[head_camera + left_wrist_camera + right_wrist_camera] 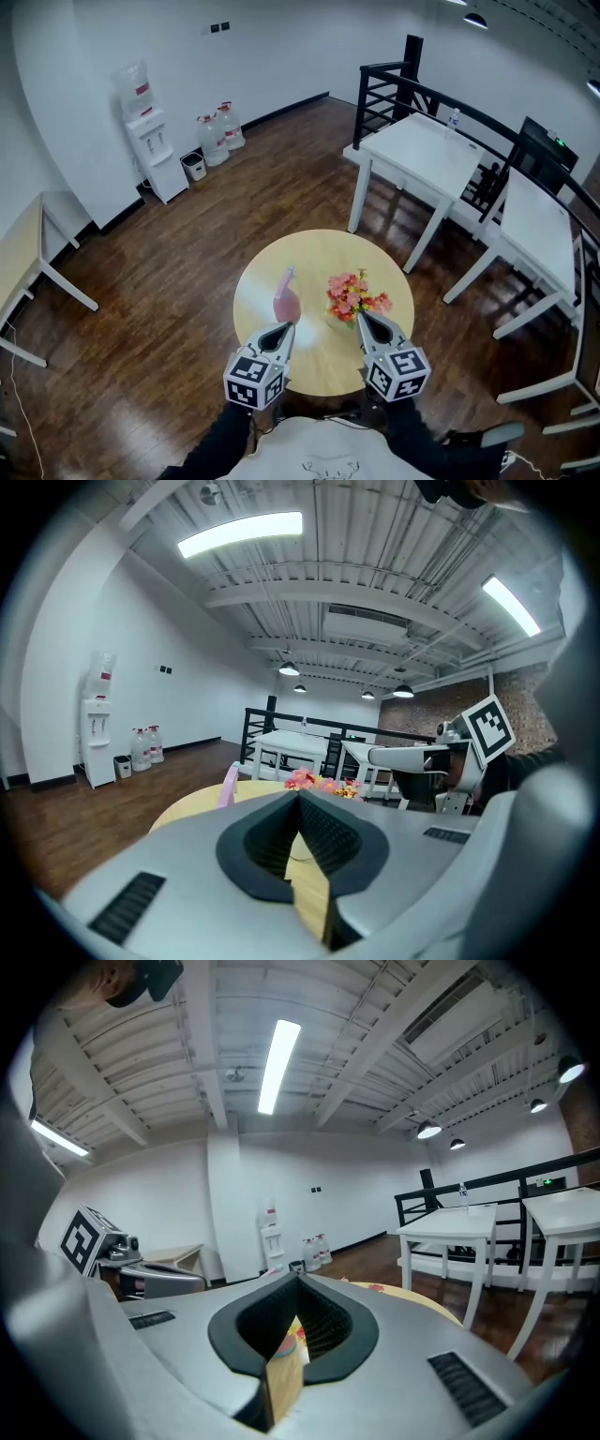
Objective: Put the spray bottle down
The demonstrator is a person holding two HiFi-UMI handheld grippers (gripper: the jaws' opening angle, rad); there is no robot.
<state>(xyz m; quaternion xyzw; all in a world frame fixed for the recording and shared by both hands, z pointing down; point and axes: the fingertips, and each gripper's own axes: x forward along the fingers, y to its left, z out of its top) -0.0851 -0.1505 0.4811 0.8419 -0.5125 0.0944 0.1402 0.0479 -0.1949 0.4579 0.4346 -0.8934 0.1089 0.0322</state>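
Note:
A pink spray bottle [286, 300] stands upright on the round yellow table [281, 258], left of centre. It shows as a pink shape [228, 785] in the left gripper view, just left of my jaws. My left gripper [284, 327] is shut with nothing in it, its tip just short of the bottle and apart from it. The same jaws meet at a point [300, 794] in their own view. My right gripper [361, 319] is also shut and empty, by the flowers [352, 295]; in its own view the tips [298, 1279] are pressed together.
A small bunch of pink and orange flowers [319, 783] sits at the table's middle. White tables [427, 155] and a black railing [398, 89] stand to the right, a water dispenser [155, 141] and jugs [217, 134] by the far wall. Dark wood floor surrounds the table.

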